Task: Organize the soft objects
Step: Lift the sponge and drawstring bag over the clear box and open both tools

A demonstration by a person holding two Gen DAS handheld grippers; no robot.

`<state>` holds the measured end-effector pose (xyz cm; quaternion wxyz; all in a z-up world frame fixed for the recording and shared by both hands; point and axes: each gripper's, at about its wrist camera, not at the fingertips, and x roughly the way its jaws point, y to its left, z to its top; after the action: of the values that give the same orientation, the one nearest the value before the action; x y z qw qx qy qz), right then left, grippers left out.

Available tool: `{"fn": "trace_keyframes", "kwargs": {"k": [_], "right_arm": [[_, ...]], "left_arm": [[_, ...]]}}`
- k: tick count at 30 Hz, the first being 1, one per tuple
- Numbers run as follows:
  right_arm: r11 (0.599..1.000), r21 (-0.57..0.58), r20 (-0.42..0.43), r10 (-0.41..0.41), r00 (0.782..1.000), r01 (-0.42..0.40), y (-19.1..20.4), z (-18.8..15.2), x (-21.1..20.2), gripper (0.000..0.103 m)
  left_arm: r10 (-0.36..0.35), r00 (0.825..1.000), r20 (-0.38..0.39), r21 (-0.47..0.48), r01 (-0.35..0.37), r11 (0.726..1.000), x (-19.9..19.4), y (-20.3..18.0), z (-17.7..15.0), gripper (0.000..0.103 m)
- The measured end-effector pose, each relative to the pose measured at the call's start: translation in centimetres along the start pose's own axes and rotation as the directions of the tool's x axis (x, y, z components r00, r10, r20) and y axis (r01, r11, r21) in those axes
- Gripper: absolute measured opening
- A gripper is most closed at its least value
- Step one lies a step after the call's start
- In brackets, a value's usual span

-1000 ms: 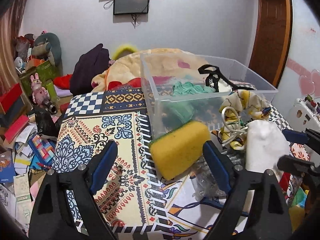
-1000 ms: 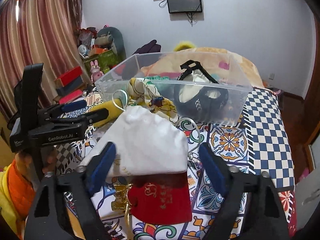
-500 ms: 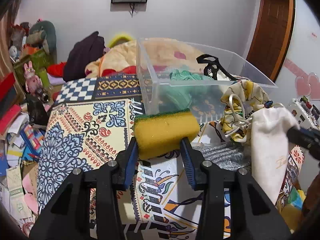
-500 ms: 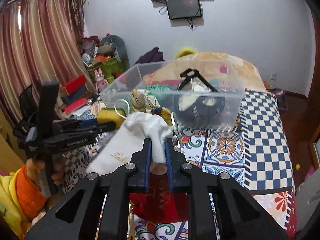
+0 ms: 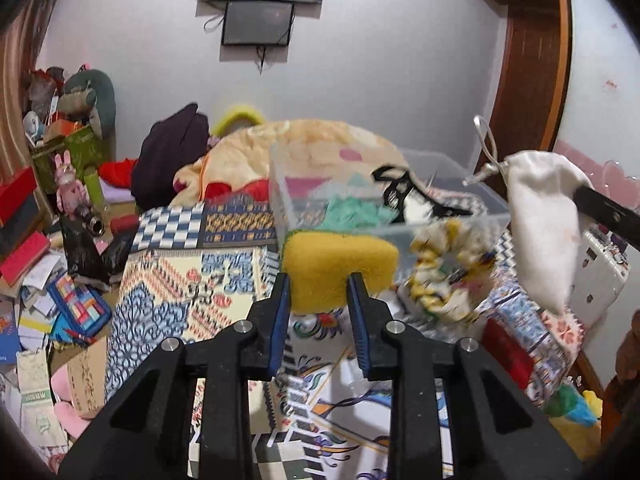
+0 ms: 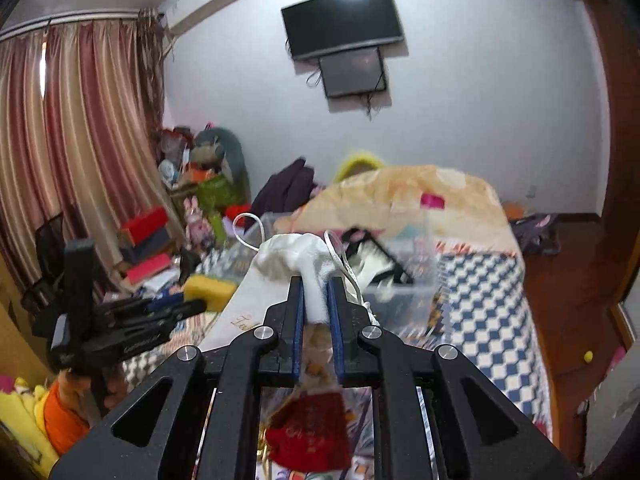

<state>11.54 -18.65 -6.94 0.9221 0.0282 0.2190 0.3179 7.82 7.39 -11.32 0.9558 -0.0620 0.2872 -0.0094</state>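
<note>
1. Sponge (image 5: 338,270), yellow with a green scouring layer, sits clamped between the blue pads of the left gripper (image 5: 317,302); a second ago those jaws stood wide apart with the sponge lying on the patterned bedspread (image 5: 180,292), so in the left wrist view it has been pinched and lifted, and now hangs just in front of the near wall of the clear plastic bin (image 5: 384,208)
2. Same view, to the right of the bin: the white drawstring pouch (image 5: 540,232) hangs in the air from a dark finger of the right gripper, its cord loop sticking up, above the yellow floral cloth (image 5: 440,280) that lies against the bin's near corner
3. Right wrist view: the right gripper (image 6: 317,300) is closed tight on a fold of the white drawstring pouch (image 6: 296,256), which a second ago lay slack between open jaws; the pouch is now raised, near the bin (image 6: 404,284) on this side of it
4. Same view, left of the bin: the left gripper (image 6: 192,304) shows from the side, carrying the sponge (image 6: 208,286)
5. Below the pouch a red pouch (image 6: 308,436) remains on the bedspread
6. My reading: both grasps are done and both soft things are off the bed, so what remains for them is the carry over the bin's rim and the release inside, with the floral cloth and red pouch left to collect
</note>
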Motion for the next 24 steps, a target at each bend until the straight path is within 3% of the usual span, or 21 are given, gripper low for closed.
{"fn": "trace_keyframes", "kwargs": {"k": [7,14,19,24], "right_arm": [[0.998,0.026,0.073,-0.06,0.995,0.058,-1.3,2.9,1.0,0.011],[0.992,0.035,0.1,-0.124,0.987,0.121,-1.5,4.0,2.2,0.011],[0.986,0.017,0.073,-0.167,0.983,0.167,-1.4,4.2,4.2,0.011],[0.981,0.007,0.007,-0.192,0.981,0.192,-1.8,4.0,6.6,0.011]], "left_arm": [[-0.001,0.998,0.056,0.035,0.0,0.999,-0.8,-1.3,2.1,0.024],[-0.025,0.998,0.06,-0.002,0.025,1.0,0.6,-0.6,3.8,0.02],[-0.03,0.999,0.029,-0.034,0.031,0.999,2.7,-0.3,4.8,0.02],[-0.007,1.0,0.007,-0.002,0.007,1.0,4.4,-1.1,5.2,0.02]]}}
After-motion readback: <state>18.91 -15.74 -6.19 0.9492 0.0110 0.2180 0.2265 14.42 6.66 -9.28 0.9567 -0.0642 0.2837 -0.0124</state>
